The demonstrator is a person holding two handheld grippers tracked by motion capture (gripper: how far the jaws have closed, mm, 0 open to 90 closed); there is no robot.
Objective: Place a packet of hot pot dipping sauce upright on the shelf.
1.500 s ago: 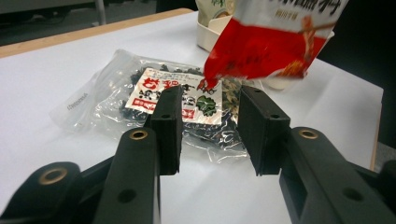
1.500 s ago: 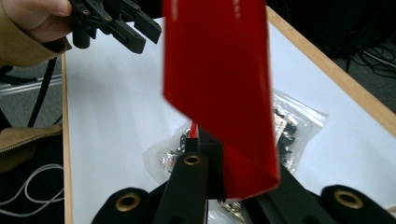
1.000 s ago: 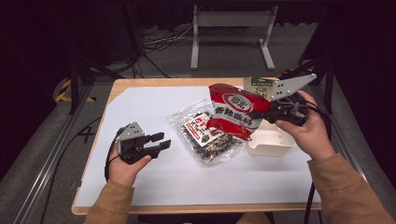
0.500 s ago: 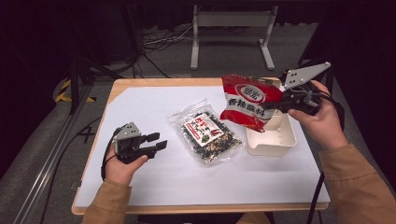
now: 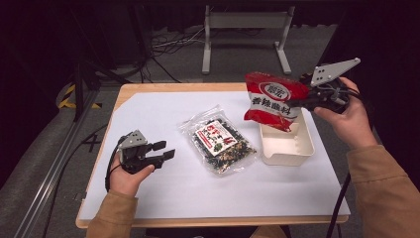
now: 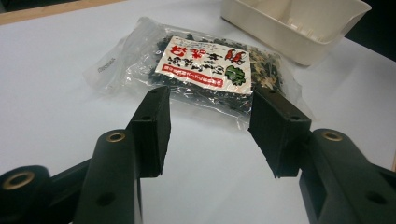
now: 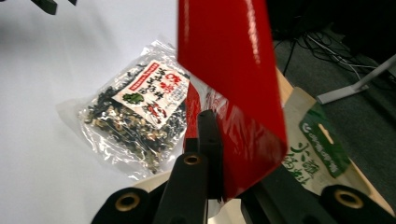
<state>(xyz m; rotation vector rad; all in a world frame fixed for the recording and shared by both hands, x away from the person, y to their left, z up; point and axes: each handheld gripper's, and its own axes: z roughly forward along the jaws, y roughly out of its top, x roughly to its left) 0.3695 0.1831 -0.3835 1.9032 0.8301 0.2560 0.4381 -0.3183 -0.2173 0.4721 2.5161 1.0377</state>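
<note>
Right gripper (image 5: 302,101) pinches the red bag (image 5: 271,100) by its edge, holding it in the air over the white tray (image 5: 302,151) below the jaws. Left gripper (image 5: 166,149) has just been opening, its jaws spread with nothing between them, low over the table (image 5: 163,198). Ahead of its jaws lies the clear bag (image 6: 205,74), flat on the table with the tray beyond it.
</note>
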